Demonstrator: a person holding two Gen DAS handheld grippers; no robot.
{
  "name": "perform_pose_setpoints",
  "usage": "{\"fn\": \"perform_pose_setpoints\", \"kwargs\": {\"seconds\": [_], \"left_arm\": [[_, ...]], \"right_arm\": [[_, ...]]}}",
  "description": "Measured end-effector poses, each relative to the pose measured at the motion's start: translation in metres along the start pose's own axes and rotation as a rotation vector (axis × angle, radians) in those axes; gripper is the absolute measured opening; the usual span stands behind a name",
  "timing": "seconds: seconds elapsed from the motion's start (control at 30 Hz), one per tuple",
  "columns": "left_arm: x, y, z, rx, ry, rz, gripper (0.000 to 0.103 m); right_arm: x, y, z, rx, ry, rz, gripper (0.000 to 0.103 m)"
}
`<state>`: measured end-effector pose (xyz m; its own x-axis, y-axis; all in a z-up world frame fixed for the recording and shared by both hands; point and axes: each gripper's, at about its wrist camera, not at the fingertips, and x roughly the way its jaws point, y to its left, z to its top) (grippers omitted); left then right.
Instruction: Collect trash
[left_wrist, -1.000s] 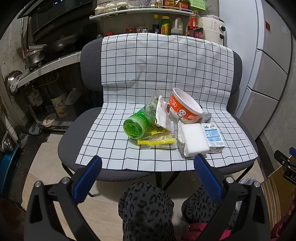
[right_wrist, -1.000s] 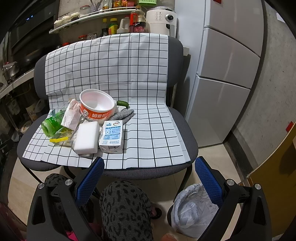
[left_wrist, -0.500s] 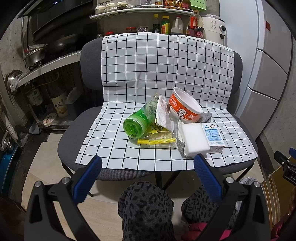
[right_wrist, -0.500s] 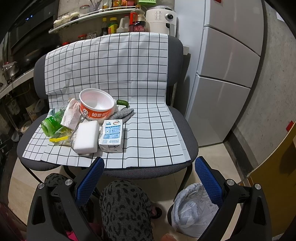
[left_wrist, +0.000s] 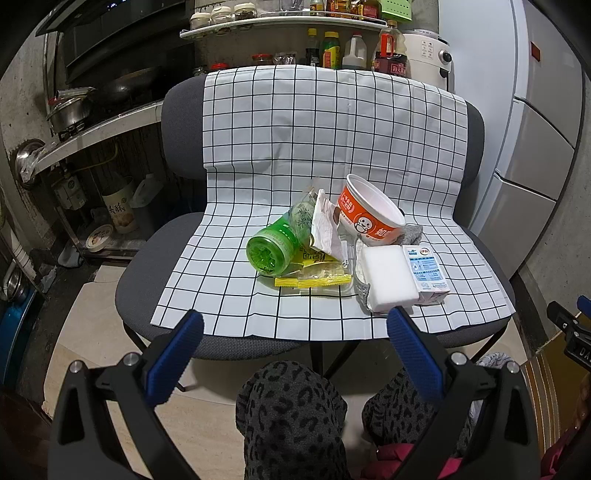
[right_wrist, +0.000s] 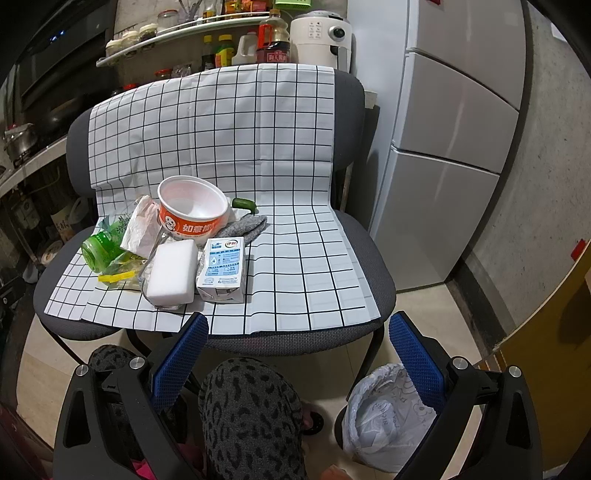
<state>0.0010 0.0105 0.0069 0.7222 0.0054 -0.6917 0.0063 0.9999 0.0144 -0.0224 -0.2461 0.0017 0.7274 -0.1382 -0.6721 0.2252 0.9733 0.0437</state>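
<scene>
- The trash pile (left_wrist: 343, 251), a bowl, green jar, wrappers, carton and white block, sits on the checked cloth (left_wrist: 325, 147) on the chair.
- Left gripper (left_wrist: 295, 325) and right gripper (right_wrist: 297, 325) hover near, fingers wide, empty.
- Nothing collected yet; next probably calls for reaching in towards the carton (right_wrist: 223, 267), then the lined bin (right_wrist: 384, 417) at the near right.

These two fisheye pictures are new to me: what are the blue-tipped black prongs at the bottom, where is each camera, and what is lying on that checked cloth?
The prongs are the fingers of two hand-held grippers; a seated person holds one in each hand, and a camera on each looks forward along its fingers.

The left view shows the left gripper, the right view the right gripper. Both are open and hold nothing.

On the checked cloth, draped over a chair, lie a green bottle on its side, yellow packets, crumpled paper, an orange bowl, a white sponge and a small carton.

A bin with a white bag stands on the floor.
</scene>
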Motion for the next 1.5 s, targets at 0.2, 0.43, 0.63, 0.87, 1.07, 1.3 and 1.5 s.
{"fn": "perform_pose_setpoints", "kwargs": {"seconds": [0.2, 0.43, 0.63, 0.87, 1.07, 1.3, 1.5], "left_arm": [[0.0, 0.0, 0.0, 0.0, -0.001, 0.0, 0.096], [0.004, 0.004, -0.001, -0.007, 0.005, 0.007, 0.096], [0.017, 0.008, -0.002, -0.025, 0.027, 0.005, 0.096], [0.05, 0.011, -0.006, -0.022, 0.069, 0.001, 0.096], [0.081, 0.019, -0.013, -0.032, 0.05, -0.007, 0.096], [0.108, 0.018, -0.015, 0.012, 0.092, 0.001, 0.096], [0.133, 0.027, -0.018, -0.055, 0.151, -0.037, 0.096]], "right_arm": [[0.002, -0.002, -0.005, 0.0, 0.001, 0.002, 0.097], [0.006, 0.001, -0.003, 0.007, -0.01, 0.011, 0.097], [0.019, 0.01, -0.002, -0.01, -0.032, 0.031, 0.097], [0.043, 0.038, -0.002, -0.088, -0.063, 0.096, 0.097], [0.086, 0.07, 0.002, -0.11, -0.024, 0.144, 0.097], [0.128, 0.087, -0.005, -0.144, 0.006, 0.132, 0.096], [0.167, 0.087, -0.003, -0.122, 0.049, 0.171, 0.092]]}}
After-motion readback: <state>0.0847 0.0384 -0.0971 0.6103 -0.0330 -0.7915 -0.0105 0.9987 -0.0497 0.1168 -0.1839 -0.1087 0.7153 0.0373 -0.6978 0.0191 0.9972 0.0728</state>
